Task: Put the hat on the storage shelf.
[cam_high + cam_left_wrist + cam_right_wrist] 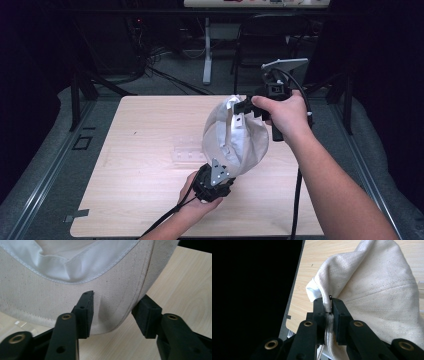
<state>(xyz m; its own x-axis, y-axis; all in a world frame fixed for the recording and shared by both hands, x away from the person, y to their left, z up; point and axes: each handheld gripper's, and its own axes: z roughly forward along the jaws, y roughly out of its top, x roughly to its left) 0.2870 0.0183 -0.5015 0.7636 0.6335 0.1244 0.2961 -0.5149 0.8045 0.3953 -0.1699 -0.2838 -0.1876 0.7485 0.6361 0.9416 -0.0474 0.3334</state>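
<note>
While the cream cloth cap (pixel 235 137) hangs above the middle of the wooden table (pixel 140 165), no brand, label or writing can be read on it; you can see only its stitched seams and a white inner band (pixel 75 262). Your right gripper (pixel 328 312) has its jaws pressed together on a fold of the cap's edge and holds the cap up from its far upper side, with your right hand (pixel 282 115) wrapped around the gripper and the forearm coming in from the lower right. Your left gripper (pixel 112 312) points up at the cap's lower rim from below; its jaws stand apart, with the rim between them, one pad close against the fabric, the other just beside it. A clear plastic piece (pixel 187 150) lies on the table behind the cap.
</note>
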